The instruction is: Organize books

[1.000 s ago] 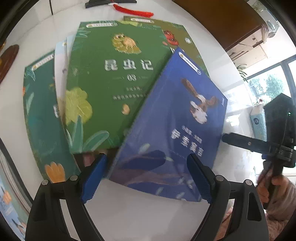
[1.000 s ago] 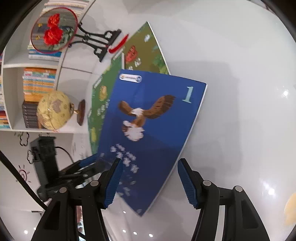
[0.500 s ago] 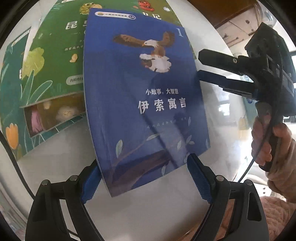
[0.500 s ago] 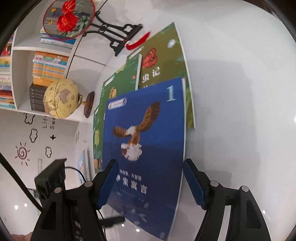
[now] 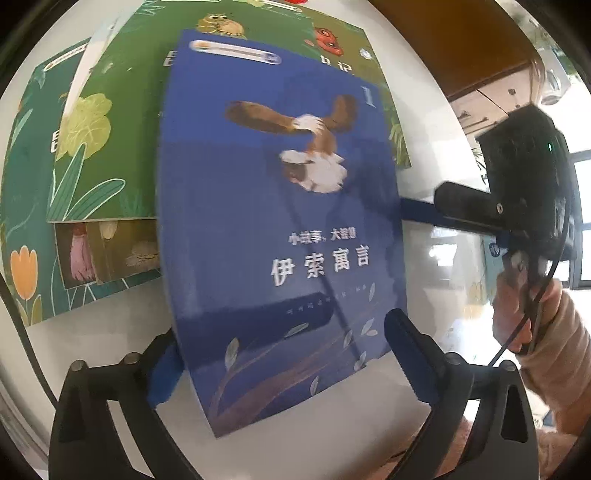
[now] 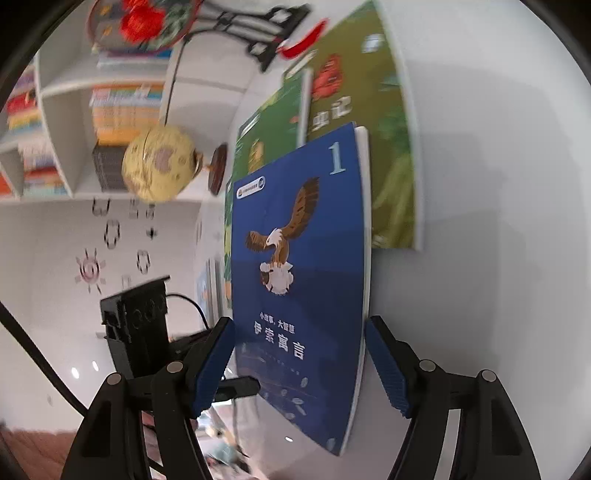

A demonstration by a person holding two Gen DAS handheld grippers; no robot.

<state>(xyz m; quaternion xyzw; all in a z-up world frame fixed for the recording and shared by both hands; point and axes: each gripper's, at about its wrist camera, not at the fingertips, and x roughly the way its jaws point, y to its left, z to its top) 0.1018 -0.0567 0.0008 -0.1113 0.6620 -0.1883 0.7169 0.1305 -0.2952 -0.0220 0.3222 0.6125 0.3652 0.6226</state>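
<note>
Daylight pours in from the window [image 5: 583, 221] at the right, and the glossy white desk [image 5: 443, 258] throws it back in pale patches. Small ceiling-light spots glint on the desk's near edge. The blue book [image 6: 295, 280] casts a soft shadow. Shelves [image 6: 55, 122] and red ornament [image 6: 144, 18] smear; straight lines bow towards the dark round rim.

Your left gripper [image 5: 284, 354] points steeply down with its jaws opening wide, while your right gripper [image 6: 299, 363], jaws parted, reaches in level from the left gripper's right side, your hand [image 5: 524, 306] wrapped around its handle.
</note>
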